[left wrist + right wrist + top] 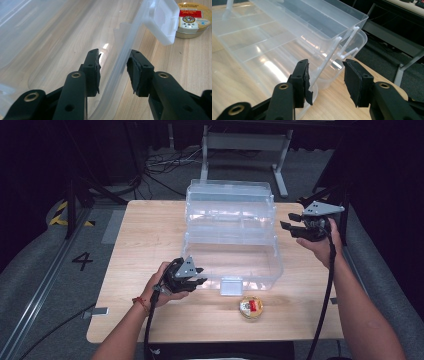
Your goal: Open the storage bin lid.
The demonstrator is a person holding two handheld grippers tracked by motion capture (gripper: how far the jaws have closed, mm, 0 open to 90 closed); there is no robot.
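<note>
A clear plastic box [232,255] sits open in the middle of the wooden table [145,235], its tiered trays [230,202] swung up and back toward the far edge. The left gripper [199,276] is at the box's near left corner; in the left gripper view its jaws straddle the front wall [122,62], one pad inside the box and one outside, with a gap on each side, so they are apart and not pressing on it. Further along that wall hangs the white latch [161,21], and just beyond it a small round tin [192,20] with a red and gold label rests on the table, close to the box's front. The right gripper [289,226] is held off the box's right side, level with the trays, touching nothing. In its own view the jaws stand apart with nothing clamped; the thin hinge arm [325,58] of the trays [294,22] runs up behind the gap between them.
</note>
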